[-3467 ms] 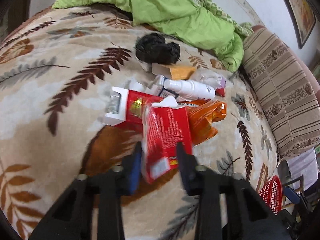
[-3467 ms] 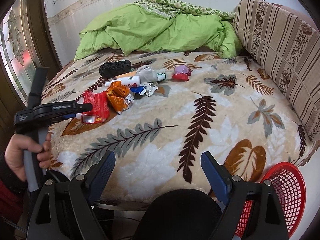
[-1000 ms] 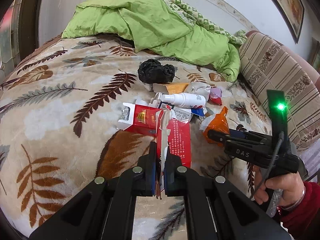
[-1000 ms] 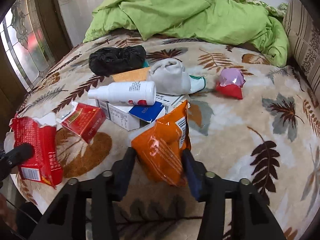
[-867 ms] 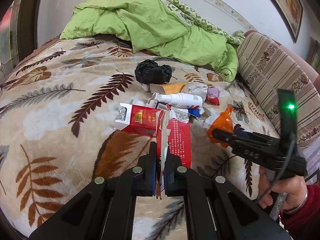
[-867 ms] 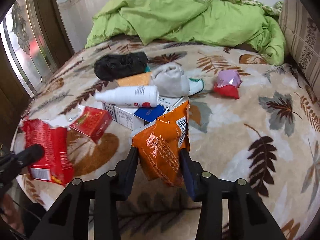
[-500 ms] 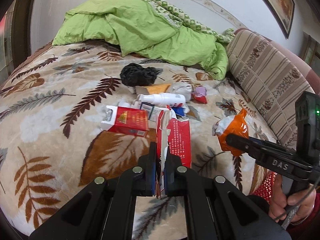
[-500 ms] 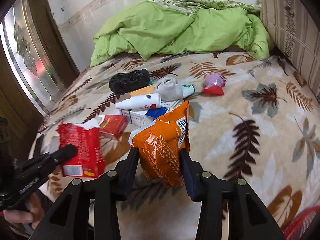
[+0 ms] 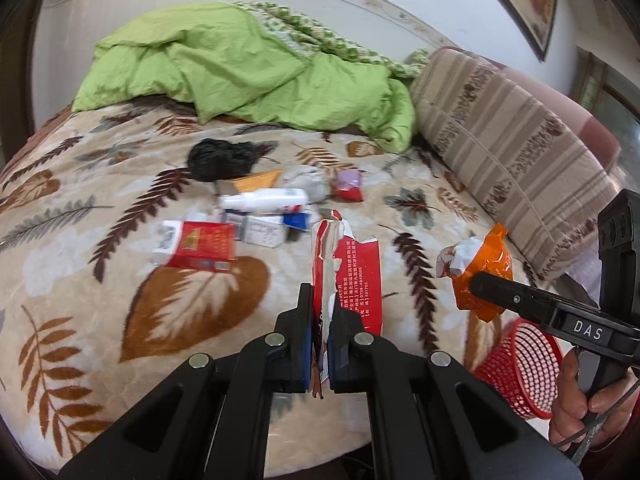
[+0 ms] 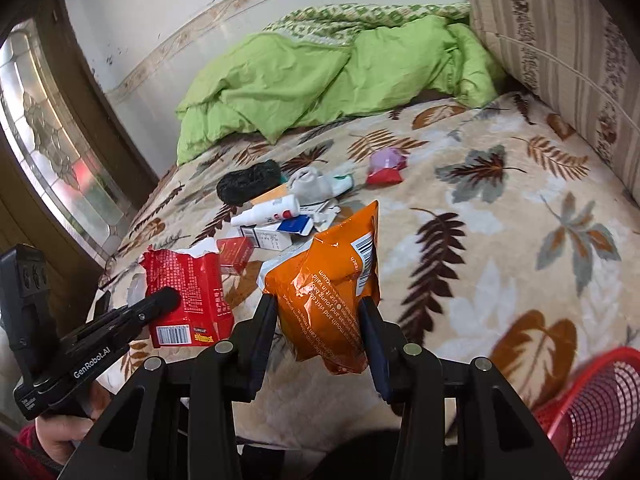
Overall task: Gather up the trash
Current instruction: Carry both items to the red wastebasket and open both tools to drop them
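My left gripper (image 9: 319,344) is pinching the lower end of a torn red carton (image 9: 346,276), its jaws pressed nearly together on the flattened card, and I hold it lifted above the near edge of the bed (image 9: 80,280). My right gripper (image 10: 320,320) is clamped on an orange snack bag (image 10: 332,276), its jaws held apart only by the crumpled foil between them; the bag hangs over the bed's near edge, toward the near right corner. Below that corner stands the red mesh basket (image 9: 520,368), beside the bed and under the bag as the left camera sees it. The rest of the trash lies in a loose heap near the middle of the bed: a red cigarette pack (image 9: 196,246), a white spray bottle (image 9: 264,201) resting on a white and blue box (image 9: 266,230), a black plastic bag (image 9: 220,158) behind them, a grey crumpled wad (image 10: 312,186), and a pink and red wrapper (image 10: 386,168) a little apart toward the striped cushion (image 9: 512,148). A green quilt (image 9: 240,68) is bunched along the far edge
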Action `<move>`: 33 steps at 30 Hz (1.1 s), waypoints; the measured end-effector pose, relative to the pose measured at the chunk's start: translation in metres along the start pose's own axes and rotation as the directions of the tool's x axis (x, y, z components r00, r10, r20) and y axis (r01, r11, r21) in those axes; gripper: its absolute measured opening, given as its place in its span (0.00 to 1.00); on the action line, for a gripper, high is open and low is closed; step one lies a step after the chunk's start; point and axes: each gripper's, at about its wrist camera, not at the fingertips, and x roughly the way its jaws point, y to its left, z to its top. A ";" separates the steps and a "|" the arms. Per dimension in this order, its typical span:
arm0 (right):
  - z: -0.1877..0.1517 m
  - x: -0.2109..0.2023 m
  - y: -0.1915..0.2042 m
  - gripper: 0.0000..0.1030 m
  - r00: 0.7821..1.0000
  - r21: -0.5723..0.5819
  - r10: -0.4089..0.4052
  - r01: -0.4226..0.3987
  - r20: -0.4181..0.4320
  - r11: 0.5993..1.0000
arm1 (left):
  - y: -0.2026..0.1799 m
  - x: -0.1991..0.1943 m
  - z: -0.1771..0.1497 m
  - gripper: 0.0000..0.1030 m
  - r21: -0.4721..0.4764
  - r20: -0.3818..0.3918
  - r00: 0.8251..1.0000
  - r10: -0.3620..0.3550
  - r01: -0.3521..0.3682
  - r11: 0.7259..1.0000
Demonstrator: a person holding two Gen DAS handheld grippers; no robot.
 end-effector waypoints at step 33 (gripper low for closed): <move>-0.096 -0.177 -0.212 0.49 0.921 0.475 -0.389 0.344 -0.004 0.810 | -0.284 0.083 -0.042 0.12 0.311 -0.411 0.824 -0.390 0.529 0.789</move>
